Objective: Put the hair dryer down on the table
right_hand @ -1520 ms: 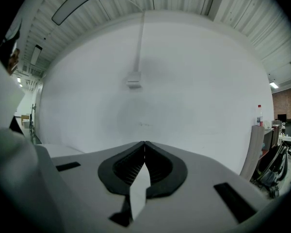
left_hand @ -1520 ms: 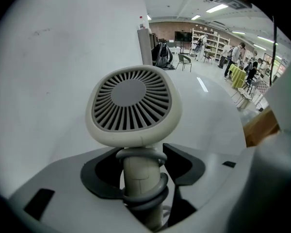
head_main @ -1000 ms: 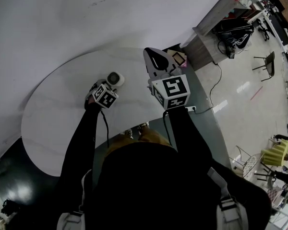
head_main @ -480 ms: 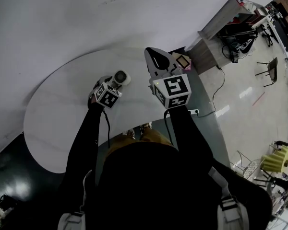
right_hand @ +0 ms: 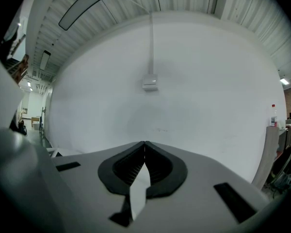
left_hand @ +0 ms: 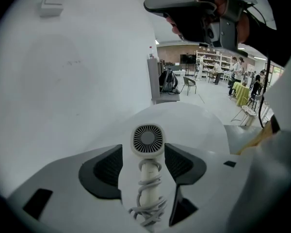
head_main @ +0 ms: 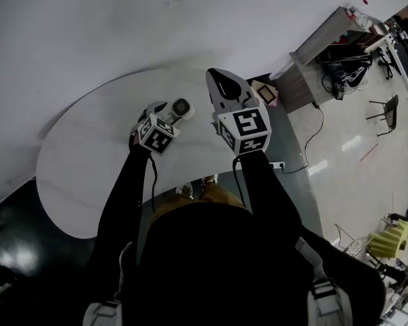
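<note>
A white hair dryer (left_hand: pixel 147 141) with its cord wound round the handle lies between the jaws of my left gripper (left_hand: pixel 143 160); its intake grille faces the camera. The jaws are opening, and a gap shows between the left pad and the handle. In the head view the hair dryer (head_main: pixel 179 107) is low over the white table (head_main: pixel 81 168), just beyond the left gripper (head_main: pixel 162 115); I cannot tell whether it rests there. My right gripper (head_main: pixel 216 77) is held up to its right, shut and empty; its fingertips (right_hand: pixel 144 144) meet and point at the white wall.
A small pinkish box (head_main: pixel 266 92) lies at the table's far right edge. A wooden desk (head_main: pixel 316 43) with cables stands beyond it, and a power strip (head_main: pixel 277 165) lies on the floor. The white wall rises close behind the table.
The left gripper and the hair dryer have shifted a little right and farther across the table. The right gripper has hardly moved.
</note>
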`<state>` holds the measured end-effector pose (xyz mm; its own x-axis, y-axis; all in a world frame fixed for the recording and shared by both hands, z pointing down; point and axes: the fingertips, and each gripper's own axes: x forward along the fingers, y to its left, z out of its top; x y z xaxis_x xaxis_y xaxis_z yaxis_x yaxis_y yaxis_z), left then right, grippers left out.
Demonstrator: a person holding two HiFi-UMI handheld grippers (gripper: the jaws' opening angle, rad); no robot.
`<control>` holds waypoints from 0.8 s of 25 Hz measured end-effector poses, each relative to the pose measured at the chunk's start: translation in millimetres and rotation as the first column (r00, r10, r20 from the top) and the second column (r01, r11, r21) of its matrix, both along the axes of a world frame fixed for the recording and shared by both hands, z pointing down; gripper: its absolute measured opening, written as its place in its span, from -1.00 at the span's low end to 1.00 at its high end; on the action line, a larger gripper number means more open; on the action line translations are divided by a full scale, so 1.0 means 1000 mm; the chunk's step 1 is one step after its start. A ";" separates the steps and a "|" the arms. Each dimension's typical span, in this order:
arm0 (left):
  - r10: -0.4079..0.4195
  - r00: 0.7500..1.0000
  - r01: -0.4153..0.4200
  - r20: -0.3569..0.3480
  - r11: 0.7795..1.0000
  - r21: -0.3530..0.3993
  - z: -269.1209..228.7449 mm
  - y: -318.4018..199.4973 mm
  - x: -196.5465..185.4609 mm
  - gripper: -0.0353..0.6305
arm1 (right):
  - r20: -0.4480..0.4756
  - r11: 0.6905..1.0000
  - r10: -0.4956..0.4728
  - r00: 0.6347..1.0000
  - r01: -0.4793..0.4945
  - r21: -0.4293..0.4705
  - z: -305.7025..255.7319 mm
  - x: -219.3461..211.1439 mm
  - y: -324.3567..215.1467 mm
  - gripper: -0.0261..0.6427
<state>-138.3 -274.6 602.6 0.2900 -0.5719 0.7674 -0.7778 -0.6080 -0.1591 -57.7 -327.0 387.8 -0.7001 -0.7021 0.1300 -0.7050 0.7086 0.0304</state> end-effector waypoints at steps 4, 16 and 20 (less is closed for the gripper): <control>-0.007 1.000 0.008 -0.012 0.999 0.041 -0.019 -0.004 -0.003 -0.04 | 0.007 1.000 -0.009 1.000 0.009 0.000 0.000 -0.006 0.000 -0.85; -0.117 0.986 0.141 -0.114 0.963 0.228 -0.103 -0.025 -0.021 -0.04 | 0.023 0.997 -0.078 0.997 0.078 0.007 -0.007 -0.025 -0.005 -0.85; -0.153 0.978 0.188 -0.140 0.938 0.291 -0.129 -0.029 -0.029 -0.04 | 0.029 0.994 -0.112 0.993 0.111 0.007 -0.007 -0.031 -0.008 -0.85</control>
<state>-167.1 -304.1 473.4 0.2425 -0.8197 0.5189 -0.8893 -0.4016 -0.2189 -88.6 -334.9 380.4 -0.7775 -0.6201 0.1048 -0.6222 0.7827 0.0153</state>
